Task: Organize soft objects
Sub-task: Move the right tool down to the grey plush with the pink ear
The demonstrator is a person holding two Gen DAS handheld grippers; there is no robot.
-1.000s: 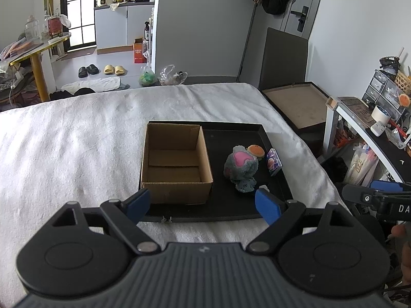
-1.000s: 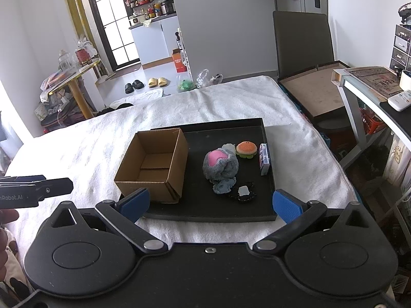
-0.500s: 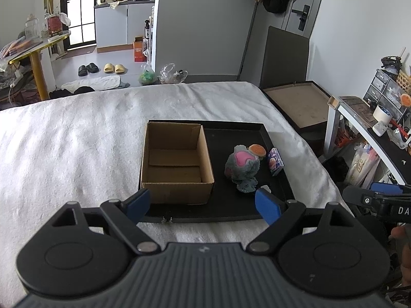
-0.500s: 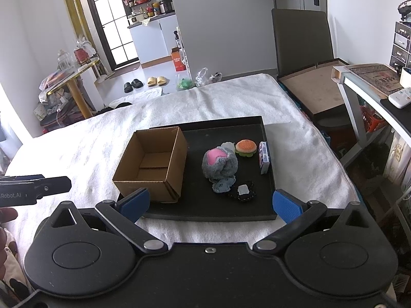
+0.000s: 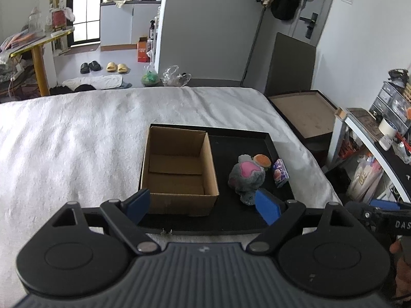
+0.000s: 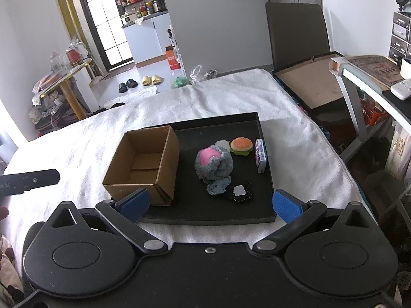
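Observation:
An empty cardboard box point(image 5: 177, 169) point(image 6: 143, 161) stands on the left of a black tray point(image 5: 231, 220) point(image 6: 210, 215) on the white bed. Right of it lie a grey and pink plush toy point(image 5: 246, 177) point(image 6: 214, 163), a small plush hamburger point(image 5: 262, 161) point(image 6: 241, 145), a small purple box point(image 5: 280, 173) point(image 6: 260, 155) and a small black and grey item point(image 6: 240, 192). My left gripper point(image 5: 203, 204) is open and empty, just before the tray's near edge. My right gripper point(image 6: 210, 202) is open and empty, over the near edge.
A white blanket point(image 5: 77, 141) covers the bed. A desk with clutter point(image 5: 380, 138) and a dark flat box point(image 5: 305, 113) stand to the right. Floor with slippers point(image 5: 117, 67) and bags lies beyond the bed. The right gripper's body shows in the left wrist view point(image 5: 380, 218).
Both grippers have moved slightly forward toward the tray. Both stay open. The objects on the tray have not moved.

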